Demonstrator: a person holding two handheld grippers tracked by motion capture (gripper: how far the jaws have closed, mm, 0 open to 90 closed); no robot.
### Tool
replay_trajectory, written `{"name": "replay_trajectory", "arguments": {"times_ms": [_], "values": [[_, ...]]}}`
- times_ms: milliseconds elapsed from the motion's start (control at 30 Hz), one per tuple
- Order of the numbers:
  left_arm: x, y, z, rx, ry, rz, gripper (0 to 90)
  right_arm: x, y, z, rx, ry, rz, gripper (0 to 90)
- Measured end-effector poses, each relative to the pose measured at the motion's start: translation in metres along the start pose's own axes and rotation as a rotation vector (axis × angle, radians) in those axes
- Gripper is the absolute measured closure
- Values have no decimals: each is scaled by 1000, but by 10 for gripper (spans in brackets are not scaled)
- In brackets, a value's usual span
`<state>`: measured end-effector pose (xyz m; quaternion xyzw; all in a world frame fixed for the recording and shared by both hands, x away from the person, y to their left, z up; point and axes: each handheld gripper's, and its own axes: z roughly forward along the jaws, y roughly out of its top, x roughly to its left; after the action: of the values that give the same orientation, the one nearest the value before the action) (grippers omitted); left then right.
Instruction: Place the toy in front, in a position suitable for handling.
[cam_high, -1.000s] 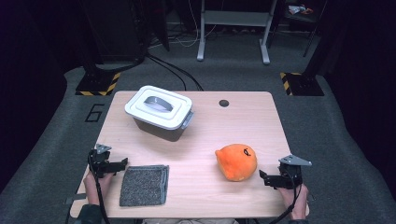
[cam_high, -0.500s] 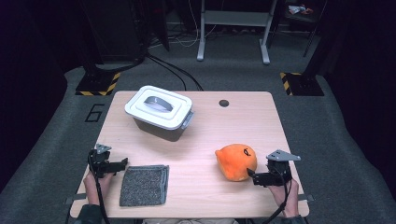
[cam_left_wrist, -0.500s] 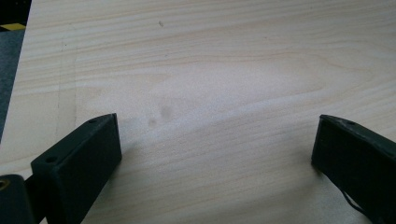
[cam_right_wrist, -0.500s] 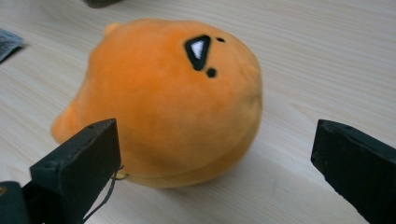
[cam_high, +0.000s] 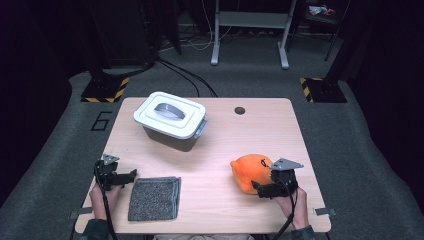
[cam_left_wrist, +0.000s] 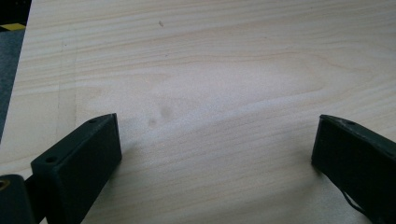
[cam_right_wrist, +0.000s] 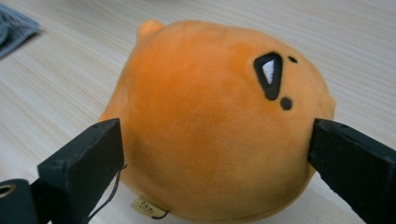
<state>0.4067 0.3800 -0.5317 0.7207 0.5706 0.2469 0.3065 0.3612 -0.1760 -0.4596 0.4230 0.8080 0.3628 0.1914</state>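
An orange plush toy (cam_high: 250, 170) with a black and white eye mark lies on the wooden table (cam_high: 260, 130) at the front right. My right gripper (cam_high: 261, 188) is open right up against it. In the right gripper view the plush toy (cam_right_wrist: 210, 116) sits between the two black jaws of the right gripper (cam_right_wrist: 215, 158), one at each flank, with its small label below. Near the front left edge my left gripper (cam_high: 127, 176) stands open. In the left gripper view, the left gripper (cam_left_wrist: 215, 149) has only bare wood between its jaws.
A white lidded container (cam_high: 170, 120) with a grey handle stands at the back left. A folded grey cloth (cam_high: 154, 197) lies just right of the left gripper; its corner (cam_right_wrist: 14, 28) also appears far off. A small dark hole (cam_high: 240, 110) marks the table's back.
My right gripper has moved left from the table's right edge up to the plush toy, so that its open jaws now flank it. The left gripper has stayed put.
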Motion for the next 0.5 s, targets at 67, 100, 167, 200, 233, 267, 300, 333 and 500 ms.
{"name": "replay_trajectory", "arguments": {"times_ms": [67, 100, 167, 200, 233, 267, 300, 333, 500], "values": [[0, 0, 0, -5, 2, -1, 10, 3, -1, 4, 18, -20, -16, 30], [0, 0, 0, -6, 2, -1, 11, 3, -1, 6, 25, -27, -26, 31], [0, 0, 0, -5, 2, -1, 11, 4, -3, 8, 29, -29, -18, 32], [0, 0, 0, -5, 3, -1, 11, 4, -3, 8, 25, -35, -16, 32], [0, 0, 0, -5, 2, -1, 11, 4, -4, 9, 29, -35, -13, 32], [0, 0, 0, -5, 2, -1, 11, 3, -4, 9, 31, -34, -18, 35], [0, 0, 0, -6, 2, -1, 11, 4, -4, 9, 32, -34, -16, 44], [0, 0, 0, -5, 2, -1, 11, 4, -4, 10, 36, -33, -17, 55], [0, 0, 0, -6, 3, -1, 10, 5, -5, 12, 51, -41, -3, 132]]}}
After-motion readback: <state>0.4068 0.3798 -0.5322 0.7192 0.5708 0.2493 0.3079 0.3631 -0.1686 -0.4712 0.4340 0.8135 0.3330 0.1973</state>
